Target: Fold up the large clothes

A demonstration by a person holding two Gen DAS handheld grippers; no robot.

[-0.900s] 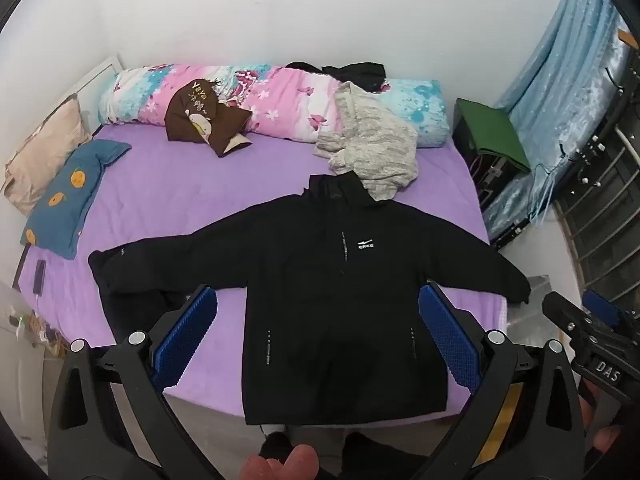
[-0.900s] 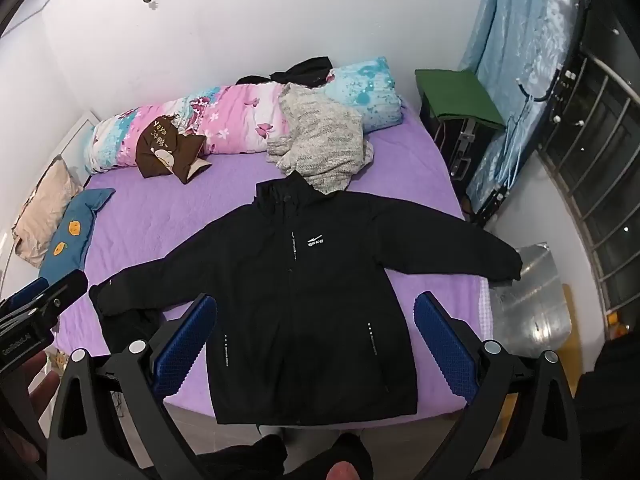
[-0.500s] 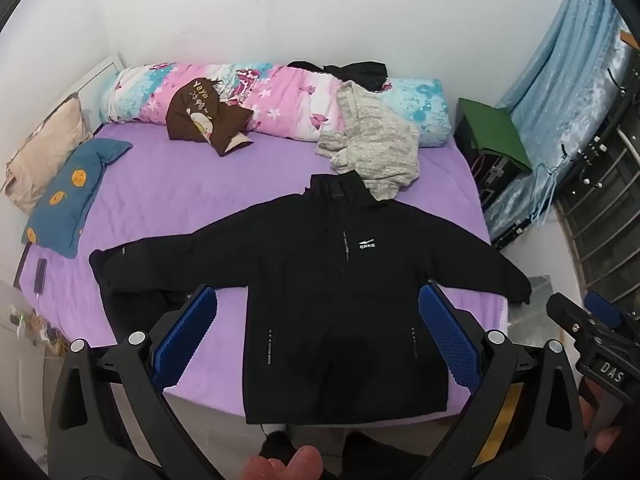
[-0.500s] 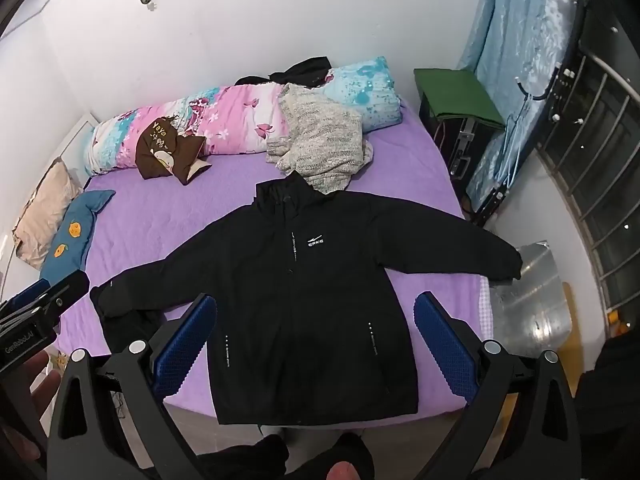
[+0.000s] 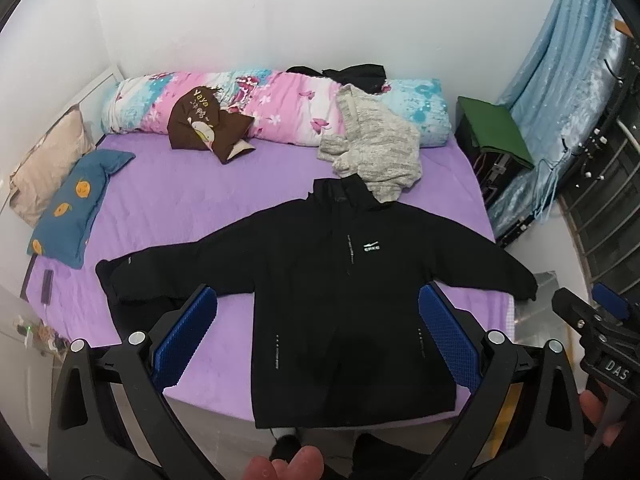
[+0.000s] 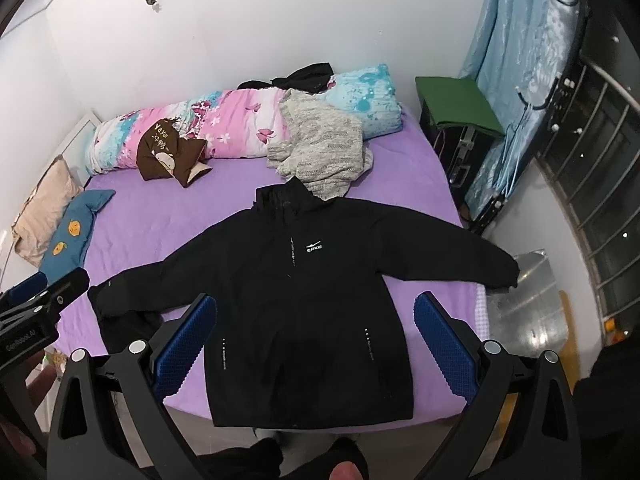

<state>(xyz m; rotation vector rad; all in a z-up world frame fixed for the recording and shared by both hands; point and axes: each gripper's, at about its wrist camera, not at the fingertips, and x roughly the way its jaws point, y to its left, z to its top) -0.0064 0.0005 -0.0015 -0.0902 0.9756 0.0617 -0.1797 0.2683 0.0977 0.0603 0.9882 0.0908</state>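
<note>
Evidently soft, bulky, probably slippery: black zip-front shell jacket (image 5: 344, 280) spread flat on purple bed (image 5: 192, 204), ahead of and below both tongs. Left tongs (image 5: 316, 338) and right tongs (image 6: 314, 338) spread wide, holding nothing. Best pinched at cuffs or hem corners.

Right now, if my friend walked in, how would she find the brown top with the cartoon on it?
Start at the purple bed and look to the far edge, where a rolled pink and blue floral quilt lies along the wall. The brown top leans against it. Only it is brown, with yellow letters and a cartoon figure.
</note>
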